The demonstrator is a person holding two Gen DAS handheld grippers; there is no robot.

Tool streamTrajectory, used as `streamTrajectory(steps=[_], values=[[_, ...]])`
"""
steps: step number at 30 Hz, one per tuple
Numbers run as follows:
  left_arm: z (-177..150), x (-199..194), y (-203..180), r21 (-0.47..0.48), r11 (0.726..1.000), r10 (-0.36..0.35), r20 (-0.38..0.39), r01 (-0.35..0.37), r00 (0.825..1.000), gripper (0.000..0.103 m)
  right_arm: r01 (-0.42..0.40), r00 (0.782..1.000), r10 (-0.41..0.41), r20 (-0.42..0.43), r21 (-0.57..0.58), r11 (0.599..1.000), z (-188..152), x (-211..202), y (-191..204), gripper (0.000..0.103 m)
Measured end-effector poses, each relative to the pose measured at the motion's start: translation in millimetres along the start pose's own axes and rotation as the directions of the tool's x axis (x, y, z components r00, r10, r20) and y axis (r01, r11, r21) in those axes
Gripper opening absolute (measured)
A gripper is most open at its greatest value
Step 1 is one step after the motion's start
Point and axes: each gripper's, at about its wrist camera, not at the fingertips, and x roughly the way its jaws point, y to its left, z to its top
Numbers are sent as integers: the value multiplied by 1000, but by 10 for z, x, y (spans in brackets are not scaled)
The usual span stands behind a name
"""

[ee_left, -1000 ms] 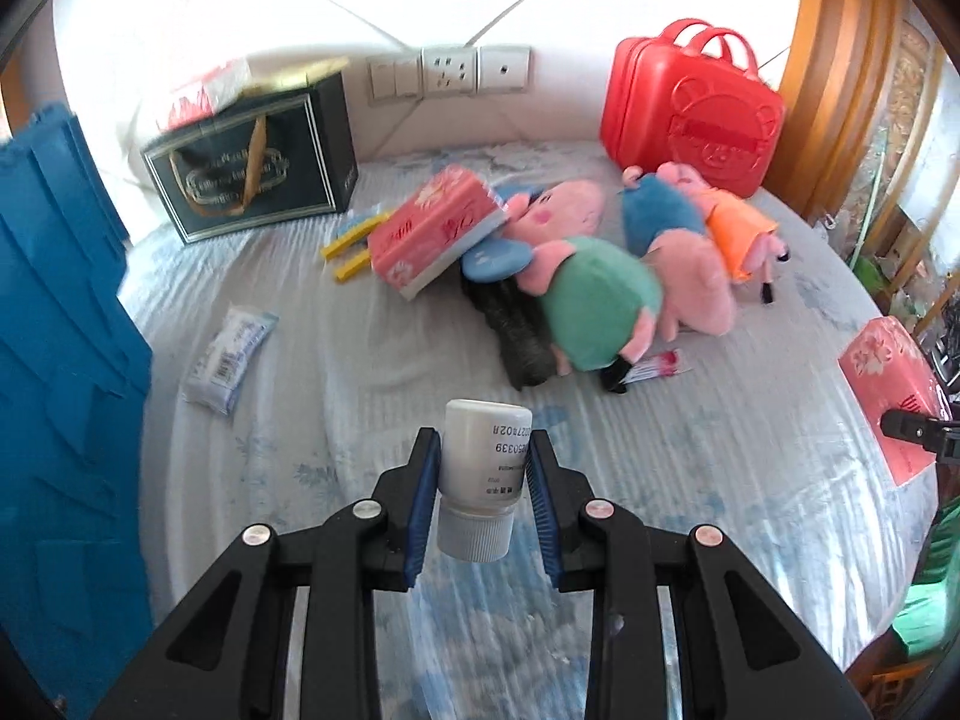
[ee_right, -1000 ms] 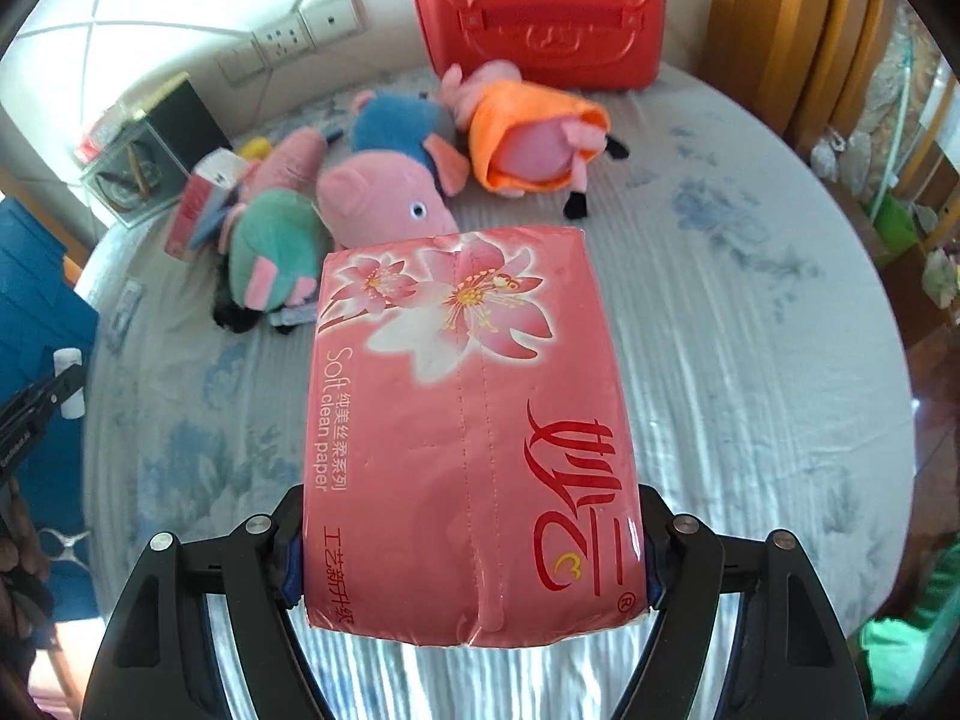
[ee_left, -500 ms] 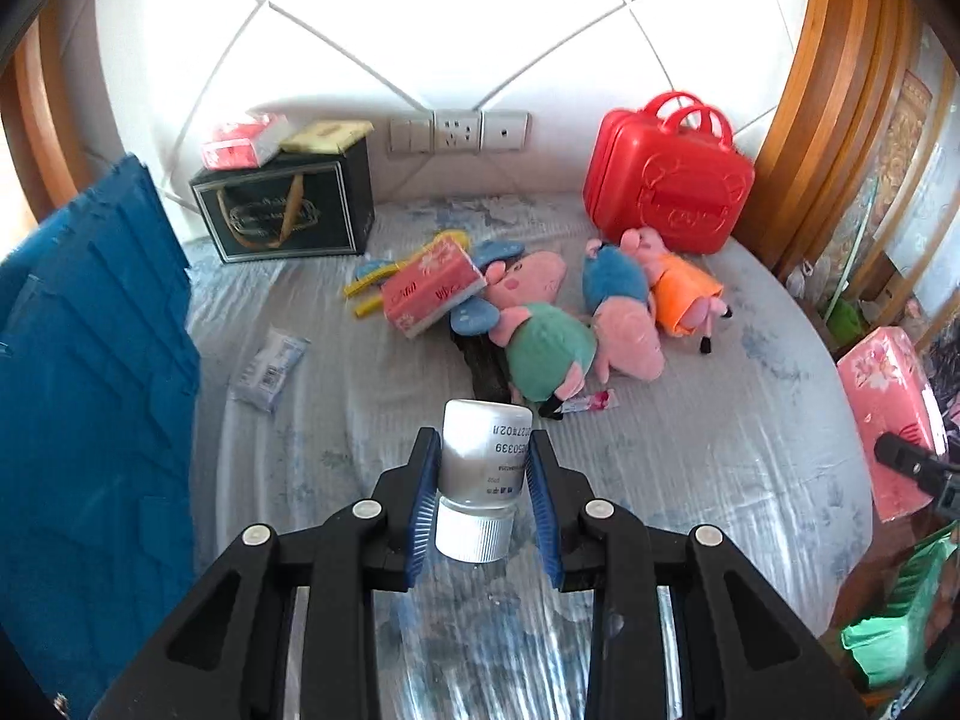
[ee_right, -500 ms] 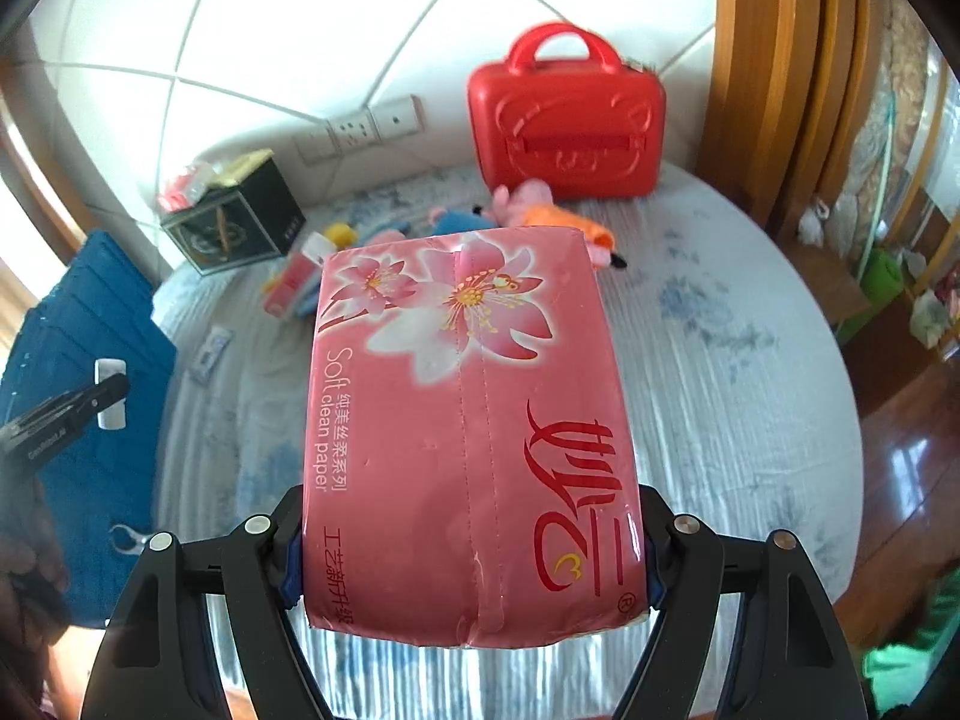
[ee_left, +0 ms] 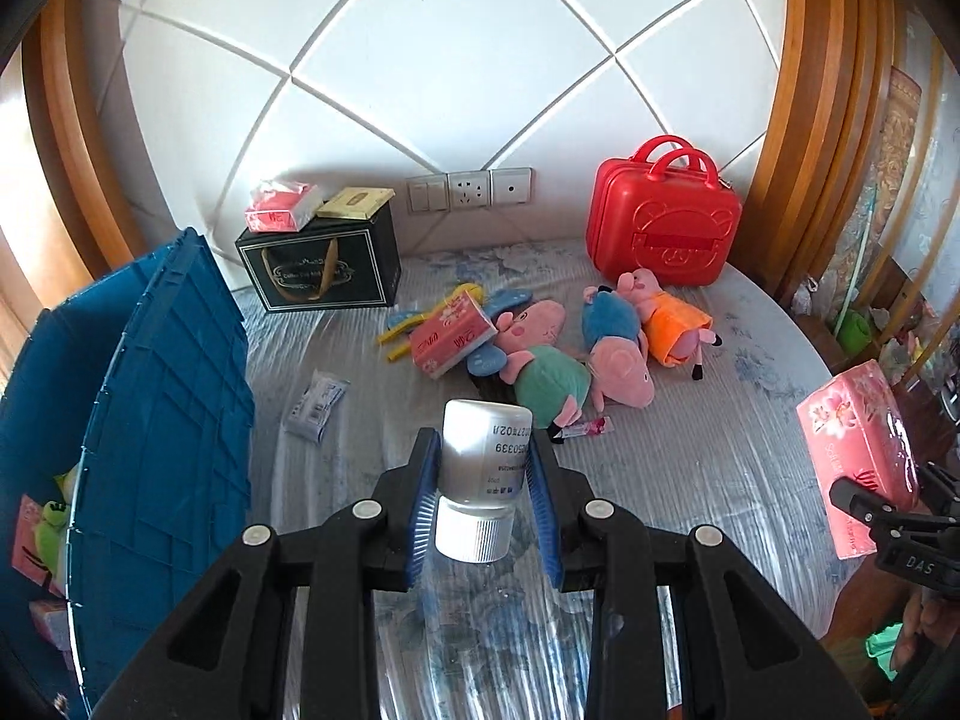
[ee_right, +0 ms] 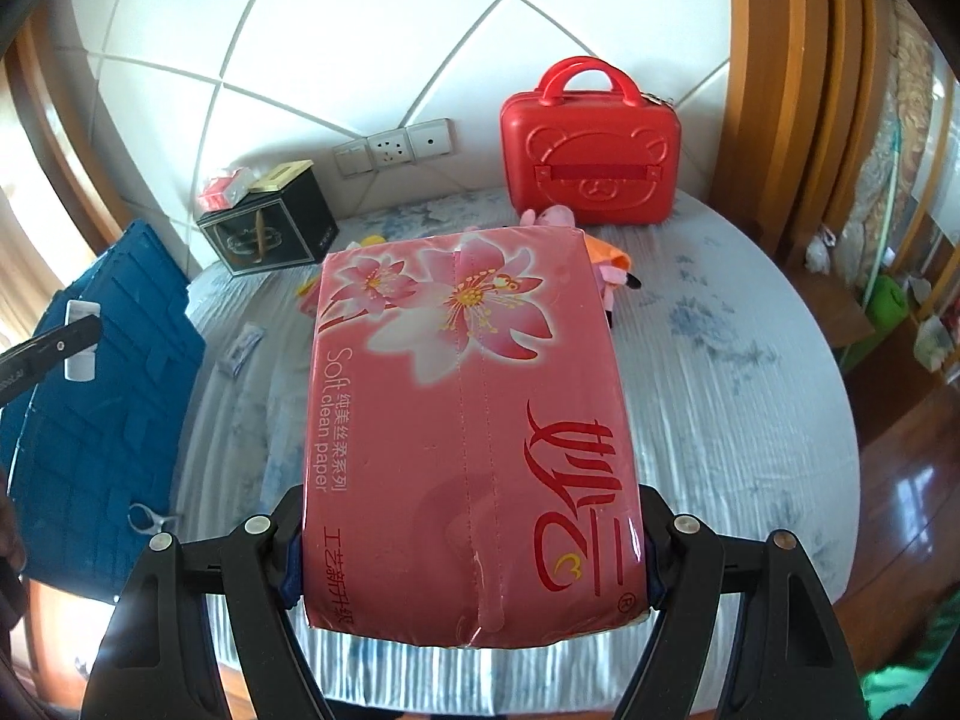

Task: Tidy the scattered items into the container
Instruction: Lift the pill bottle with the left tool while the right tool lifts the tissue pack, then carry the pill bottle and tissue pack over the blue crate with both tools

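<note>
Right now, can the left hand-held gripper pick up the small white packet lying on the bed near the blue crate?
Probably not yet. The left hand-held gripper is already shut on a white bottle, so its jaws are full. The packet itself lies uncovered on the bed.

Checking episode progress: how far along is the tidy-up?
Partly done. The blue container already holds a few items near its bottom. In hand: the left gripper clamps a white bottle; the right gripper grips a pink tissue pack. Left on the bed: plush pigs, another tissue pack, a small white packet.
</note>
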Motion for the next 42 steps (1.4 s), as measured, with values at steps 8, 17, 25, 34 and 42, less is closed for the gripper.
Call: streamTrajectory(steps=[8,17,25,34,42], values=[[-41,-192,78,1,1000,23,11,-23,1000,29,-19,1000,18,5,5,1000,-38,-21,76,78],[-66,-452,458,-9,1000,-3,53,4,999,29,-36,999,37,36,-26,999,22,-164,575,78],[-82,-588,1129,-30,999,-23,75,26,997,29,-31,997,36,70,-73,997,41,-322,1320,78],[-81,-827,2062,-57,998,-31,100,37,994,29,-60,994,70,81,-121,991,62,-316,2321,78],[-181,-1064,3020,-111,994,27,118,-14,993,29,-141,982,165,89,-230,963,185,-257,3466,78]])
